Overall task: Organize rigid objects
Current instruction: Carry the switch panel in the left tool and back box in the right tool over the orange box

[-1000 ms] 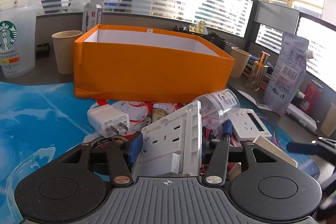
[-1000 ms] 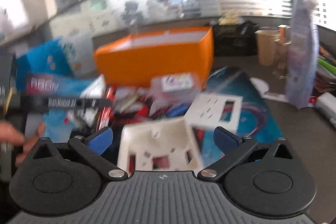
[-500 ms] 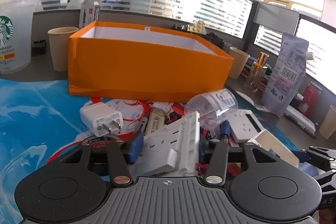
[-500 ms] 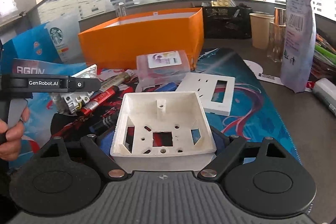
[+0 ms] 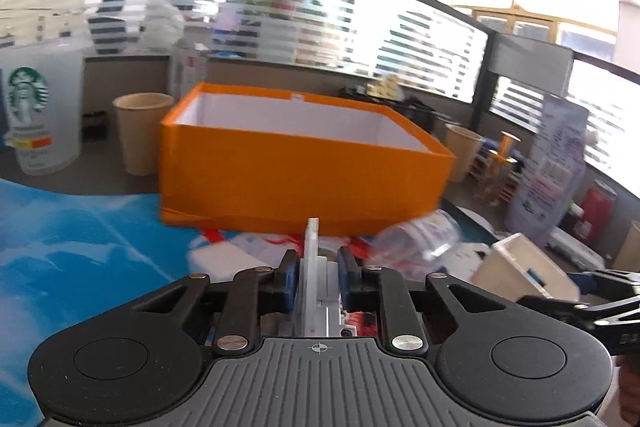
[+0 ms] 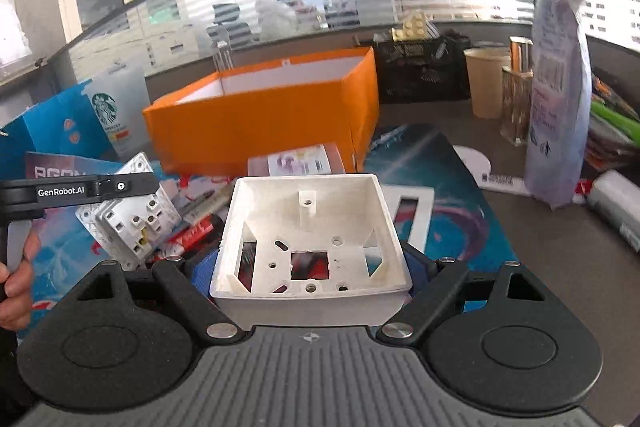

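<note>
1. A blue printed desk mat (image 5: 60, 247) covers the table; the open orange cardboard box with a white inside (image 5: 296, 179) stands at its far edge, its opening facing up.
2. The right gripper (image 6: 310, 267) is clamped on a white square plastic wall-mounting box with punched holes (image 6: 310, 239), its hollow side facing up, its blue pads pressed against both side walls.
3. The left gripper (image 5: 318, 279) is closed tight on a white plastic wall socket module (image 5: 314, 267), held edge-on in front of the orange box.
4. A clear plastic jar with a printed label (image 5: 420, 239) lies on its side just right of the socket module.
5. A white rectangular faceplate frame (image 6: 412, 207) lies flat behind the mounting box.
</note>
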The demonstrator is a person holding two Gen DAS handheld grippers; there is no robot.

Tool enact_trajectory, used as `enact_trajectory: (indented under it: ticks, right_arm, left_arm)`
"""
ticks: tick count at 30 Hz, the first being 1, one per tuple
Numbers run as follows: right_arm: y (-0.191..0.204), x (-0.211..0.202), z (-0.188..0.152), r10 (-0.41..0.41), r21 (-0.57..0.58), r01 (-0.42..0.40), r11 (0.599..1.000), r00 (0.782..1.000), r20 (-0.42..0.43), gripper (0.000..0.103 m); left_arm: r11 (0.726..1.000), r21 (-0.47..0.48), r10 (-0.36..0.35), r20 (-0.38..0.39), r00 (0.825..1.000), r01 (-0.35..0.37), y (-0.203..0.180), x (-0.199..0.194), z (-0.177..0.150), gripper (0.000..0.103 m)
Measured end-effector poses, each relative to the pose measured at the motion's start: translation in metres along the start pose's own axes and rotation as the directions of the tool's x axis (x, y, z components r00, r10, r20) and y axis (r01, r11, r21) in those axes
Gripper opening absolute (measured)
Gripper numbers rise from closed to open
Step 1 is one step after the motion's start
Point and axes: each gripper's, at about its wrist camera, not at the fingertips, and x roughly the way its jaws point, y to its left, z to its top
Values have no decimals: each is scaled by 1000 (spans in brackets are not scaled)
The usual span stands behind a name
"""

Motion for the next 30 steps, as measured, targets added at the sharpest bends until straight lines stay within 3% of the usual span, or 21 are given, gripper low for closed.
enact_trajectory:
  ticks: [4, 18, 30]
  right_arm:
    - [11, 5, 9, 36, -46, -35, 998, 999, 28, 85]
    - [23, 16, 47, 79, -73, -71, 995, 990, 117, 85]
    - [24, 24, 81, 105, -95, -89, 991, 978, 179, 85]
  left_arm:
    - [995, -94, -14, -6, 1000, 13, 20, 0, 3, 17]
    - [999, -43, -22, 53, 998, 24, 6, -10, 32, 17]
    - [1000, 3, -18, 174, 985, 17, -3, -21, 82, 18]
